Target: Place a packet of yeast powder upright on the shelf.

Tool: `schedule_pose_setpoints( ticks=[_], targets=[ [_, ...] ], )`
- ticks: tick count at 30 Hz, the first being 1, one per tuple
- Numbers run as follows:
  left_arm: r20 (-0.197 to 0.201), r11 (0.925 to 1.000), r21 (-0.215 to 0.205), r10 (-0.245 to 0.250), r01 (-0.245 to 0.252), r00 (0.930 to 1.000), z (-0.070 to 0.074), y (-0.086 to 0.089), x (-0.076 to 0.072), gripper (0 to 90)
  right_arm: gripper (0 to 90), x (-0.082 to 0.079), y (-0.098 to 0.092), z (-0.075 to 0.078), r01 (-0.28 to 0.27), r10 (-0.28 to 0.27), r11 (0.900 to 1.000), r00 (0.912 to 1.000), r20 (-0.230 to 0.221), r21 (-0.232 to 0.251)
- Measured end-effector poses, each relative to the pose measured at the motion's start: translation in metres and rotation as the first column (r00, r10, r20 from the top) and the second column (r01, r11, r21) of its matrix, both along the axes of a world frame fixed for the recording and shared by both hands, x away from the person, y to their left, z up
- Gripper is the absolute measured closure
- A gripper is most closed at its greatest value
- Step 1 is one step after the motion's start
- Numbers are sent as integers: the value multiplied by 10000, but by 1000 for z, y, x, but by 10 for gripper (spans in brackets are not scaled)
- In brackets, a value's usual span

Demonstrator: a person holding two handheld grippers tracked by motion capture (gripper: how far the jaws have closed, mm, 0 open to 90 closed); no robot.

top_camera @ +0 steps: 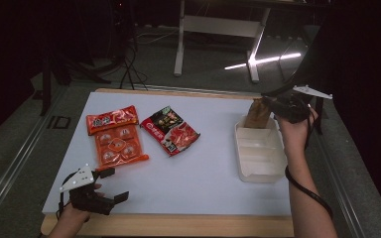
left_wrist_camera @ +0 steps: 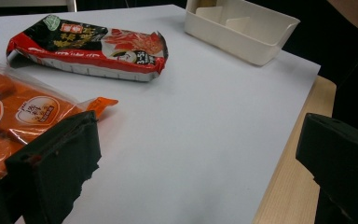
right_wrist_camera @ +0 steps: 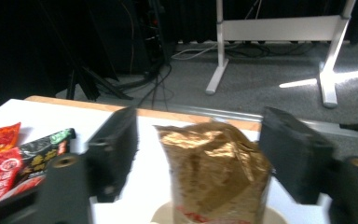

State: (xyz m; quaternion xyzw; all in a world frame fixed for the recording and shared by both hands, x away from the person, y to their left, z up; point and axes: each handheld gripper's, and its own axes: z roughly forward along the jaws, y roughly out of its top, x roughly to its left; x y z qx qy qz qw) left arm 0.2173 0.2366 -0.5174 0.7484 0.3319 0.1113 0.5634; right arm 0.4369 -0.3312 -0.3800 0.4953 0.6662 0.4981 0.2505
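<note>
A crinkled gold-brown snack bag (top_camera: 256, 113) stands upright in the far compartment of a white divided tray (top_camera: 260, 176) at the right of the table. My right gripper (top_camera: 273, 101) hovers at the bag's top. In the right gripper view its jaws stand wide on either side of the bag (right_wrist_camera: 214, 172) and do not press on it. My left gripper (top_camera: 113, 184) rests open near the table's front left corner, with nothing between its jaws. It sits just in front of an orange snack pack (top_camera: 115, 136).
A red and black snack pack (top_camera: 171, 130) lies mid-table, right of the orange pack (left_wrist_camera: 18, 112). The tray's nearer compartments (left_wrist_camera: 242, 28) hold nothing. White table surface stretches between the packs and the tray. A wooden edge runs along the front.
</note>
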Motion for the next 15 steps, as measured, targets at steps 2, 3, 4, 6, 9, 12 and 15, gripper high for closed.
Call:
schedule_pose_setpoints(
  ticks=[2, 3, 4, 6, 9, 12, 15],
  targets=[
    [9, 10000, -12, 3, -3, 10000, 0, 0, 0, 2, 210, -4, 3, 2, -196, 193, 9996, 9997, 116, 213],
    [9, 10000, -12, 3, -3, 10000, 0, 0, 0, 2, 210, -9, 6, 4, -291, 285, 9994, 9992, 297, 208],
    [10, 10000, -31, -6, 6, 10000, 0, 0, 0, 2, 134, -22, 15, 7, -689, 674, 9974, 9957, 643, 205],
    [4, 10000, -7, -7, 7, 10000, 0, 0, 0, 2, 126, -33, 24, 8, -1116, 1088, 9932, 9910, 777, 320],
    [5, 10000, -23, 14, -14, 10000, 0, 0, -1, 2, 134, -44, 34, 7, -1512, 1483, 9881, 9854, 837, 290],
    [22, 10000, -83, 33, -33, 10000, 0, 1, -1, 2, 144, -63, 51, -2, -2249, 2217, 9738, 9718, 804, 330],
    [80, 10000, -54, 30, -29, 10000, 1, 0, -1, 2, 144, -72, 59, -6, -2701, 2680, 9627, 9600, 814, 161]
  ],
)
